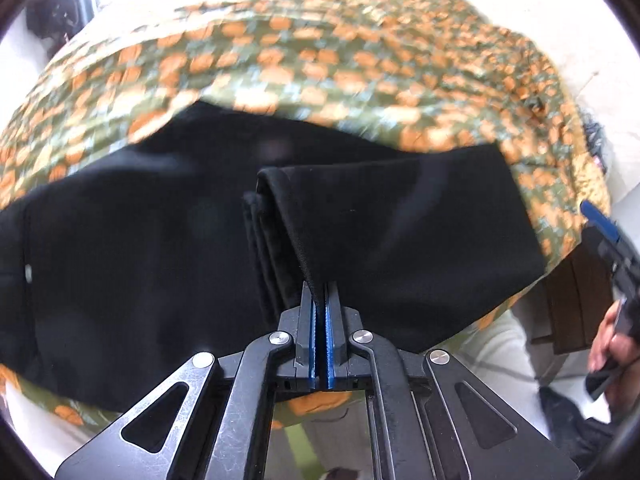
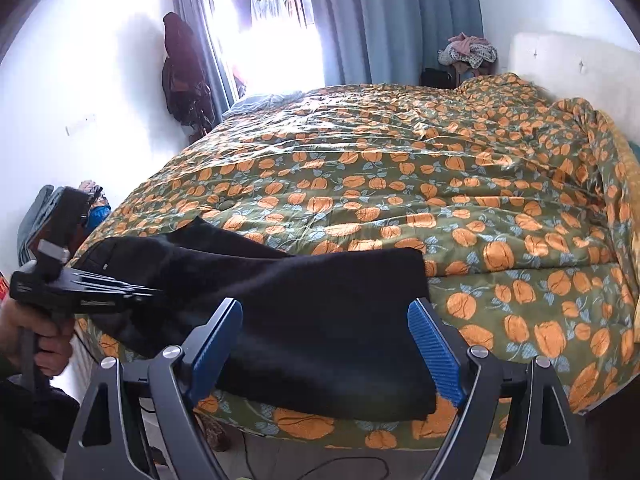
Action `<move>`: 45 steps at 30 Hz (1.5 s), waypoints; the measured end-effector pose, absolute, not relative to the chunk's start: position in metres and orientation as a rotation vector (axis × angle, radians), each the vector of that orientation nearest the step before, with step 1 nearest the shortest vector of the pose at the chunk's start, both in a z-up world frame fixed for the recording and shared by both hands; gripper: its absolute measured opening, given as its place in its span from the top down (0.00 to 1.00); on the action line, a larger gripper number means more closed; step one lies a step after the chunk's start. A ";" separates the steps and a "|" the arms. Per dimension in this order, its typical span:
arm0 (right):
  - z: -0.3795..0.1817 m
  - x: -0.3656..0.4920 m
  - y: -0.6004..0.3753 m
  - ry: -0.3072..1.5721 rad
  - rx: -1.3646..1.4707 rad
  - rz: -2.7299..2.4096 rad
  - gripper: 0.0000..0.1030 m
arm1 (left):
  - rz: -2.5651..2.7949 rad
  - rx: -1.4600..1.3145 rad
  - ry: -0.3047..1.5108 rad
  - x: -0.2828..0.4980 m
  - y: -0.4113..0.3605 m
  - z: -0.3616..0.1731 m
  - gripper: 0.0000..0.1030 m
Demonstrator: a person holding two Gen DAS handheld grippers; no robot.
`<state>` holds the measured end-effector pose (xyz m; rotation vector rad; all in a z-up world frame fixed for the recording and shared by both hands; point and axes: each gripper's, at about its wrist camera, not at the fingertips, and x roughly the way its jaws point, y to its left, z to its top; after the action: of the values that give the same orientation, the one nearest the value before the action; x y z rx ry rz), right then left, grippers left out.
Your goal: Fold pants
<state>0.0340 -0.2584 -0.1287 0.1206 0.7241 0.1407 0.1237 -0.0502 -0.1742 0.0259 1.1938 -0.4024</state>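
My left tongs pinch the black pants at a folded edge, 6 o'clock on the bed. Right tongs gape wide, empty. Judging: carry fold w/ edges aligned, keep tension, then smooth.

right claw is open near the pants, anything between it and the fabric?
Nothing visible. The right claw is open with the black pants lying directly ahead between its fingers on the floral bedspread. The left claw is already shut on a folded edge of the pants, off to the side, not in the path.
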 end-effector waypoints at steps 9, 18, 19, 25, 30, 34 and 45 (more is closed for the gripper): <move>-0.223 0.098 -0.244 1.047 0.121 0.197 0.18 | -0.413 0.023 1.222 0.131 -0.058 -0.193 0.93; -0.217 0.168 -0.257 1.116 0.135 0.205 0.18 | -0.366 -0.007 1.191 0.131 -0.045 -0.178 0.44; -0.231 0.176 -0.257 1.161 0.139 0.189 0.16 | -0.357 -0.014 1.189 0.131 -0.041 -0.176 0.44; -0.180 0.136 -0.247 0.969 0.102 0.170 0.17 | -0.282 -0.068 1.175 0.125 -0.006 -0.165 0.37; -0.175 0.079 -0.235 0.966 0.113 0.156 0.17 | -0.226 -0.017 1.196 0.123 0.000 -0.172 0.37; -0.216 0.068 -0.223 1.097 0.125 0.149 0.17 | -0.193 -0.026 1.218 0.126 0.006 -0.177 0.37; -0.182 0.079 -0.215 1.029 0.121 0.105 0.17 | -0.120 0.034 1.183 0.124 0.016 -0.172 0.31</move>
<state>0.0792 -0.2148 -0.1823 0.1205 1.0288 0.1047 0.1237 0.0156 -0.1725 0.0344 1.1830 -0.1197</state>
